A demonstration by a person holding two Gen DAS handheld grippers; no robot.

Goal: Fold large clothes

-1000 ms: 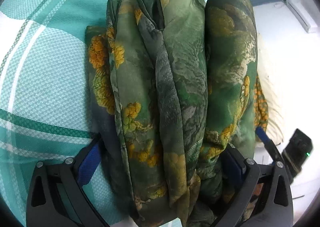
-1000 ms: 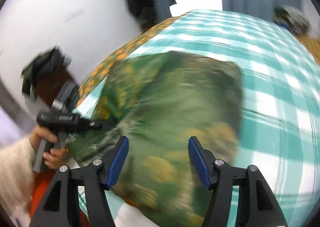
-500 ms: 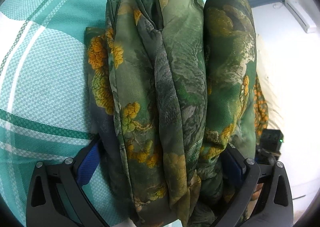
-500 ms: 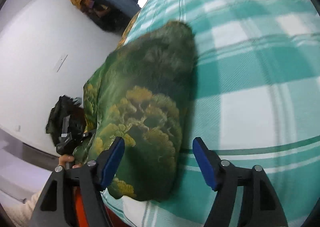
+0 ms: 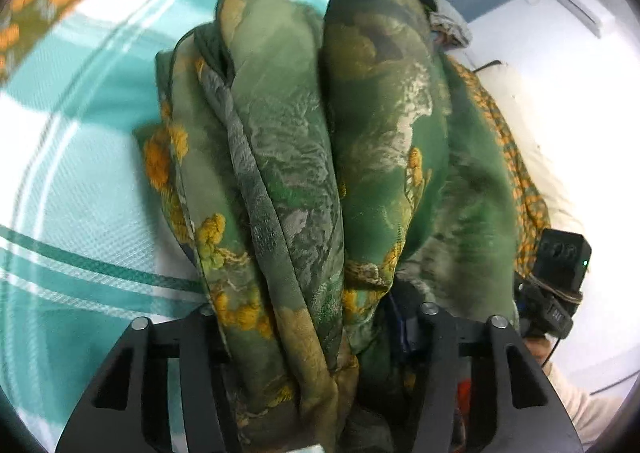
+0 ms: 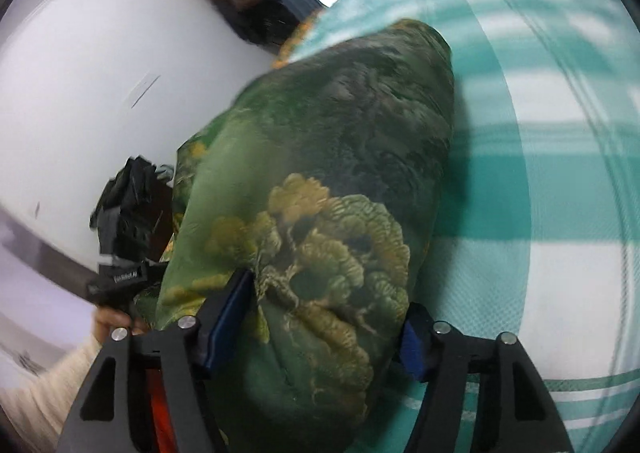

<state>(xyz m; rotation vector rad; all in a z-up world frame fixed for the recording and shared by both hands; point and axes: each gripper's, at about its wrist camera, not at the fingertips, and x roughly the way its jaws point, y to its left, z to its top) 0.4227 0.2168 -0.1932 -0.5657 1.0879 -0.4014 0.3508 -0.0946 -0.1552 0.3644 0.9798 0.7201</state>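
A green garment with yellow flowers (image 5: 304, 173) is folded into a thick bundle on the teal plaid bedspread (image 5: 80, 181). My left gripper (image 5: 316, 309) is closing on the bundle's near end, and the folds bulge up between its fingers and hide the pads. In the right wrist view the same garment (image 6: 328, 181) fills the middle. My right gripper (image 6: 326, 305) is closing on its other end, with a blue pad against the cloth on each side. Each gripper shows in the other's view: the right one (image 5: 560, 265) and the left one (image 6: 124, 237).
The bedspread (image 6: 540, 213) runs on to the right of the bundle. An orange-patterned cloth (image 5: 516, 157) lies along the bed's edge beside a white wall (image 6: 80, 73). A cream sleeve (image 6: 44, 393) shows at lower left. A dark heap (image 6: 248, 1) sits in the far corner.
The left jaws have closed in from wide apart and now squeeze the bundle, which has risen. The right gripper has come down over the bundle's end, which now sits between its pads.
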